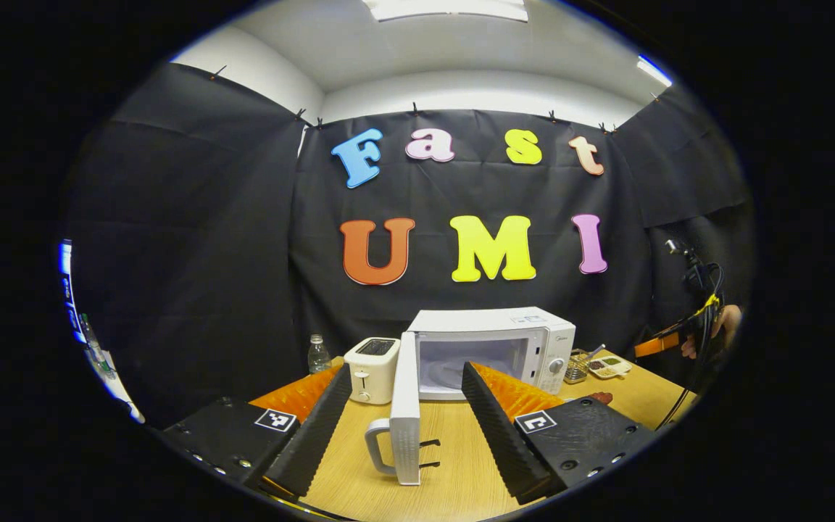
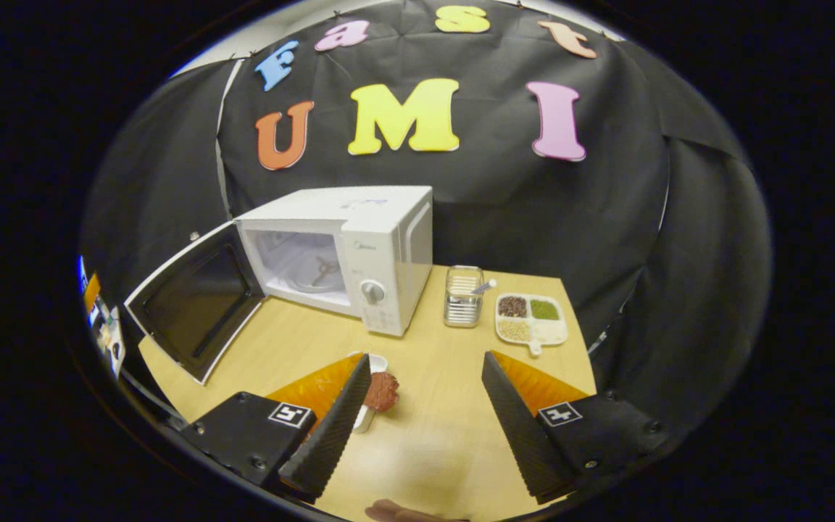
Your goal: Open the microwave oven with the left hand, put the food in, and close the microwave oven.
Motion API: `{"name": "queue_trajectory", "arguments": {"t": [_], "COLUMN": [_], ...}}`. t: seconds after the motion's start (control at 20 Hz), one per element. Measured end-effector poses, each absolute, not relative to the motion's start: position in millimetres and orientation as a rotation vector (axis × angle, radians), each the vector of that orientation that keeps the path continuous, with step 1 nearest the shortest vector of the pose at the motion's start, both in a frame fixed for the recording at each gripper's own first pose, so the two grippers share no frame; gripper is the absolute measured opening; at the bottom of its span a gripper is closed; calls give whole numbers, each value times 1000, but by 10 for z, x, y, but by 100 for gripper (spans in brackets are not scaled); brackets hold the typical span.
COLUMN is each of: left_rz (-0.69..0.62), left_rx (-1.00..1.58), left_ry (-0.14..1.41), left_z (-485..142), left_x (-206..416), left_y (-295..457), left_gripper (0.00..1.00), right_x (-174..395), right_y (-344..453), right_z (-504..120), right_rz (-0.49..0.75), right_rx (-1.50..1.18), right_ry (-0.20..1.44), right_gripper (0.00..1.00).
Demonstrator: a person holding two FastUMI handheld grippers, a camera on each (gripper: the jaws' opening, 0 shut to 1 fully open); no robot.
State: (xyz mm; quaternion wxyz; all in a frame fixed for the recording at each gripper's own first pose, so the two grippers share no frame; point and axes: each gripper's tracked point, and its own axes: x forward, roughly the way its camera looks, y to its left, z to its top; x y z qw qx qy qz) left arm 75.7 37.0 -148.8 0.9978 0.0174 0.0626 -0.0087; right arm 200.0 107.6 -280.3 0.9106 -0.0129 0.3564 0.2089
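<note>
The microwave oven (image 2: 345,254) stands on the tabletop (image 2: 432,428) with its door (image 1: 406,406) swung fully out, leaving the cavity clear for loading. The left gripper (image 1: 406,424) has its fingers spread and grasps nothing; the door edge lies between them, untouched. The right gripper (image 2: 425,428) hovers with fingers released, nothing held. The food (image 2: 381,390), on a small white dish, rests just beside the left-hand finger, in front of the oven, ready for pickup.

microwave (image 1: 493,348) | door (image 1: 406,417) swung open, edge-on | left gripper (image 1: 406,417) jaws apart
</note>
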Motion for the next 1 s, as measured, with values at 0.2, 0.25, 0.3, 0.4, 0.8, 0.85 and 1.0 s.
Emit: {"name": "queue_trajectory", "arguments": {"t": [0.2, 0.25, 0.3, 0.4, 0.8, 0.85, 1.0], "left_rz": [-17, -19, -21, -23, -37, -34, -28], "left_rx": [22, 20, 18, 19, 36, 36, 13], "left_ry": [109, 104, 101, 96, 122, 124, 138], "left_z": [-1428, -1415, -1411, -1400, -1494, -1514, -1571], "left_x": [797, 801, 805, 805, 779, 786, 779], "left_y": [320, 320, 306, 280, 216, 229, 271], "left_gripper": [93, 93, 93, 93, 93, 93, 93], "right_x": [2025, 1972, 1943, 1911, 1904, 1873, 1830], "right_y": [1326, 1405, 1487, 1560, 1683, 1719, 1787], "right_z": [-3270, -3401, -3505, -3671, -4005, -4020, -3942], "right_rz": [541, 569, 598, 634, 660, 681, 710], "right_rx": [103, 155, 197, 256, 369, 385, 424], "right_ry": [901, 954, 996, 1056, 1153, 1163, 1145], "right_gripper": [96, 94, 87, 78, 59, 51, 19]}}
